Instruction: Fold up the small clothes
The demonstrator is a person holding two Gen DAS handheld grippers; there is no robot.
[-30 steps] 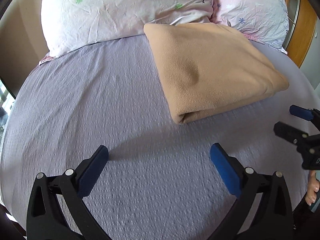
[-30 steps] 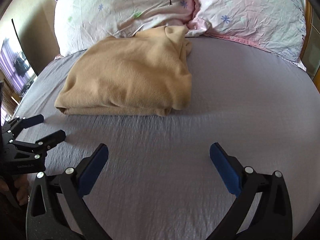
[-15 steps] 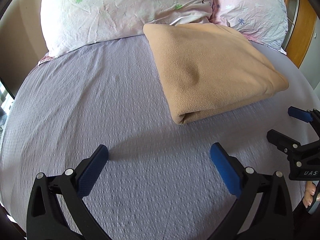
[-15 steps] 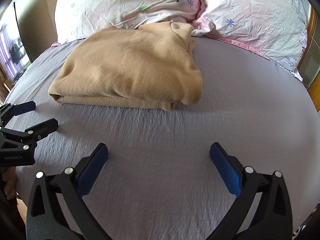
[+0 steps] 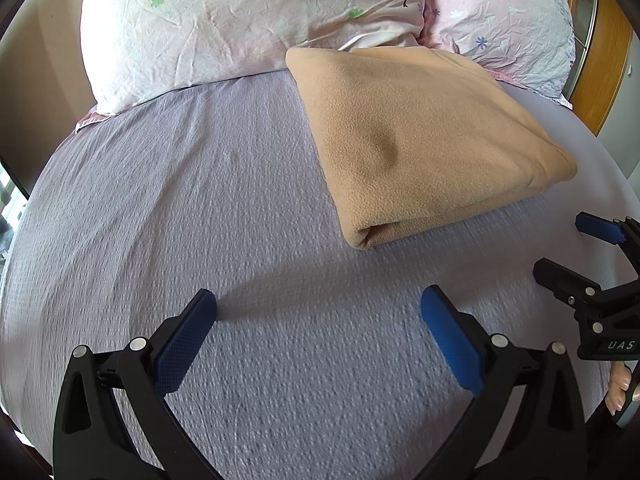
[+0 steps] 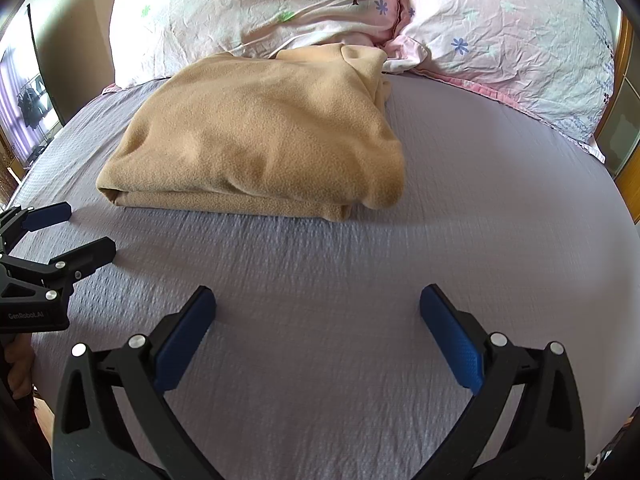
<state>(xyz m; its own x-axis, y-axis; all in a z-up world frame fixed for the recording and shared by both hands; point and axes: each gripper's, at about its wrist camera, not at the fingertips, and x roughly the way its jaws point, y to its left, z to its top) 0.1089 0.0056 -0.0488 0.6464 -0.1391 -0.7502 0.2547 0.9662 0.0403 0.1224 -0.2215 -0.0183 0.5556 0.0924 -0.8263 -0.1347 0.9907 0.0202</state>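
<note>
A tan fleece garment [image 5: 420, 140] lies folded into a thick rectangle on the lilac bedsheet [image 5: 200, 220], its far end against the pillows. It also shows in the right wrist view [image 6: 264, 144]. My left gripper [image 5: 318, 312] is open and empty, low over the sheet, short of the garment's near left corner. My right gripper [image 6: 318, 312] is open and empty, over the sheet in front of the garment's near edge. Each gripper shows in the other's view: the right one [image 5: 560, 248] at the right edge, the left one [image 6: 80, 232] at the left edge, both open.
Two floral pillows [image 6: 260, 12] [image 6: 512, 40] lie across the head of the bed behind the garment. A wooden bed frame [image 5: 600, 60] stands at the far right. A dark screen [image 6: 36, 80] stands beyond the bed's left side.
The right wrist view has drawn closer to the garment and swung a little right. The left gripper has barely moved. Both stay open.
</note>
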